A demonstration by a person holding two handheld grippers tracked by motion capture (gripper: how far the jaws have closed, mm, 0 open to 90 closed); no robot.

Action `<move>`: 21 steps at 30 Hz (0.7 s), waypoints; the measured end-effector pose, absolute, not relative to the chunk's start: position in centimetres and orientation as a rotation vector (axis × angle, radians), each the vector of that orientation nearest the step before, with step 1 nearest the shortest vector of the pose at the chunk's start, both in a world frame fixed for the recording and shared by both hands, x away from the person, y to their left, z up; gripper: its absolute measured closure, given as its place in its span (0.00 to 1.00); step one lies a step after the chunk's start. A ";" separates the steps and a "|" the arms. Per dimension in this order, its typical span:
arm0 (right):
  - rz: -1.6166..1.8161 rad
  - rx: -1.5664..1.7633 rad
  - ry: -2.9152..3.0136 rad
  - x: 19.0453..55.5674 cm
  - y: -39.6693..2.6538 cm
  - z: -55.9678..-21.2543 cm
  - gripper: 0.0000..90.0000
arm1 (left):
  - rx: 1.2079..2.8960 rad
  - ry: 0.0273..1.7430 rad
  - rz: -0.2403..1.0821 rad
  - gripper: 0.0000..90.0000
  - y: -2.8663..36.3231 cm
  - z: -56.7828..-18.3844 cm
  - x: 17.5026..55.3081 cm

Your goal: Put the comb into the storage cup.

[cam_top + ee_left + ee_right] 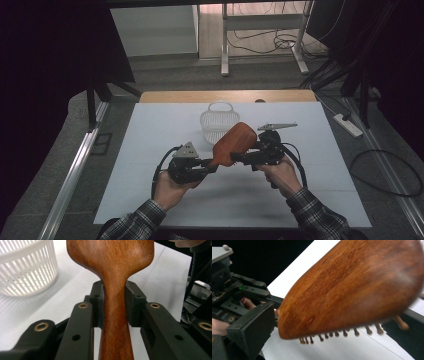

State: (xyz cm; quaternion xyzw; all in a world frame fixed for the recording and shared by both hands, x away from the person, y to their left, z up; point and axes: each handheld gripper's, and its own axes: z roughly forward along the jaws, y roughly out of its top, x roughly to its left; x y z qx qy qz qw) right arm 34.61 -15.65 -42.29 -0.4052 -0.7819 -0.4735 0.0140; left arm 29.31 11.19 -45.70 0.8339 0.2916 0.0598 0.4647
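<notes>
Wooden hairbrush [233, 143] clamped by its neck in our left hand-held gripper [209, 166].
Our right hand-held gripper [239, 158] sits beside its head, grip unclear; white basket [219, 122] behind looks empty, near the surface's [150, 165] far edge.

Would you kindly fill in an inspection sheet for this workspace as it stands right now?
Surface: white table top, bare around the work; a wooden strip along its far edge.
Job's things: wooden hairbrush held above the table, pins facing down in the right gripper view; white slatted basket stands behind it.
Clutter: nothing seen.
Grippers: left claw clamps the brush's neck between both pads; right claw sits at the brush head, its grip not readable.
Cables: a black cable trails from each gripper; more cables and a white power strip lie on the floor.
Surroundings: dark room, grey floor, white desk frame behind.
</notes>
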 end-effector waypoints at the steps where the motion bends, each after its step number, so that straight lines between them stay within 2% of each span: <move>1: -1.470 -1.264 -2.435 34.7 -15.5 -42.3 0.00 | 2.048 0.716 0.147 0.79 11.2 -45.7 29.3; 14: -1.467 -1.312 -2.328 36.0 -14.4 -42.9 0.00 | 2.039 0.716 0.166 0.79 11.1 -45.6 29.2; 17: -1.475 -1.313 -2.315 36.1 -14.4 -43.0 0.03 | 2.036 0.716 0.163 0.79 11.1 -45.7 29.2; 21: -1.498 -1.316 -2.280 36.3 -14.5 -43.0 0.12 | 2.040 0.717 0.170 0.79 11.1 -45.7 29.2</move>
